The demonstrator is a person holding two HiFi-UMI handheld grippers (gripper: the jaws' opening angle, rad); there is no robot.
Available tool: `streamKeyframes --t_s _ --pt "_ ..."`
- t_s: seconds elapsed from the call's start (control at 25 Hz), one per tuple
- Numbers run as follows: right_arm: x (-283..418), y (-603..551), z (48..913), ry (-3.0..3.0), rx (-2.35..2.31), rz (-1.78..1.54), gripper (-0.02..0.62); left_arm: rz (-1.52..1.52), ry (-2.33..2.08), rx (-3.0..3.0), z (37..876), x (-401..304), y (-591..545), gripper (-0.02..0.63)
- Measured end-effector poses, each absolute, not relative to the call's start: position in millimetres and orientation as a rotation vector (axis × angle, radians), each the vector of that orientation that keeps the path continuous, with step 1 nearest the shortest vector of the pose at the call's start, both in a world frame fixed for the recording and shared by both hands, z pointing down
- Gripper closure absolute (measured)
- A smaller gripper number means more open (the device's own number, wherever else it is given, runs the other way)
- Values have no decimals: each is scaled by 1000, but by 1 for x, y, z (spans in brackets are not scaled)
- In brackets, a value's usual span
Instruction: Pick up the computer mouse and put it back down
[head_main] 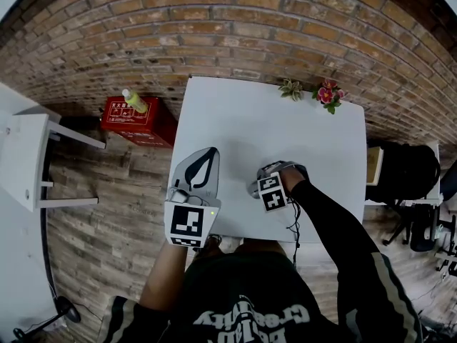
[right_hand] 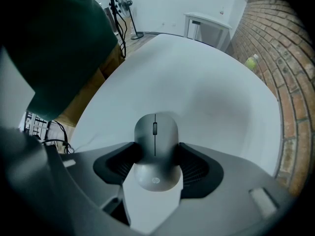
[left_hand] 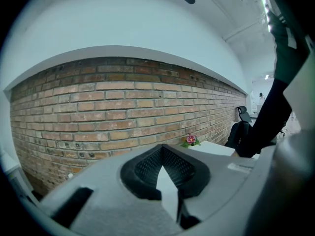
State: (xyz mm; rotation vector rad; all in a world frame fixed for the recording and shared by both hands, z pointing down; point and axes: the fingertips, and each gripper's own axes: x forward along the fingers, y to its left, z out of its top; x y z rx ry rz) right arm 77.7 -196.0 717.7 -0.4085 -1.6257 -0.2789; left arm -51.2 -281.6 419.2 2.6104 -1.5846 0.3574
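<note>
1. Person in a dark printed top (head_main: 250,299) is working at a white table (head_main: 285,131), gripping a two-jaw claw tool in each hand.
2. The right gripper (right_hand: 158,149) is pinching a grey computer mouse (right_hand: 155,132). Its two dark pads are pressing on the mouse's sides, the scroll-wheel end is poking out past the tips, and the rounded back is lying deep between the jaws.
3. Whether the mouse is resting on the tabletop or hanging just above it cannot be told from where I am standing.
4. Bare white tabletop is stretching away ahead of that claw. A brick wall (right_hand: 295,82) is running along its right side, and a pale green bottle (right_hand: 251,61) is showing far ahead, also on the right.
5. The left gripper (left_hand: 161,149) is carrying nothing, its jaws pressed together at the tips with only a narrow gap behind them.
6. That claw is pointing toward the brick wall, with pink flowers (left_hand: 191,138) standing well ahead of it and slightly right, at the table's far edge.
7. The two claws are sitting side by side but apart, the right one a little further out over the table.
</note>
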Motion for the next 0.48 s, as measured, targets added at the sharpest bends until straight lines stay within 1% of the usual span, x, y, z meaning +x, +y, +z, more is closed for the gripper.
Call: streamKeyframes --t_s 0.48 --pt "67 -206 707 -1727 -265 -237 304 426 -1678 2632 407 -79 -293 600"
